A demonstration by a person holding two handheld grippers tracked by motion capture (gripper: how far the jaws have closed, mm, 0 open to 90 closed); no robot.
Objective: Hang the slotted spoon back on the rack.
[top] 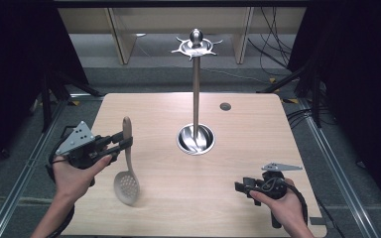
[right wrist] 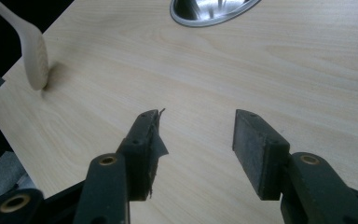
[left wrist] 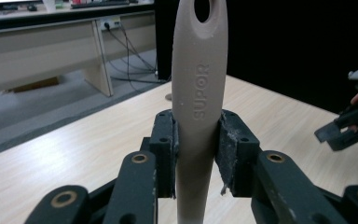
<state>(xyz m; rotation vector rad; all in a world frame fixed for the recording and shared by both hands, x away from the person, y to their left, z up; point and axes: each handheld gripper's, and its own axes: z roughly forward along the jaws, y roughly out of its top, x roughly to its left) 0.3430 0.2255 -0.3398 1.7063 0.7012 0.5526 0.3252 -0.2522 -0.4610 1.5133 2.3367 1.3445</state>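
Observation:
A beige slotted spoon stands nearly upright at the table's left, its perforated bowl low over the wood and its handle pointing up. My left gripper is shut on the handle; in the left gripper view the handle, marked SUPOR with a hanging hole at its top, sits clamped between the two pads. A steel utensil stand rises from a round base at the table's middle, with hooks at its top. My right gripper is open near the front right, and in its own view nothing lies between the jaws.
The light wooden table has a small round grommet at the back right. Cables and dark stands lie on the floor beyond the table's edges. The right gripper view takes in the spoon's bowl and the stand's base.

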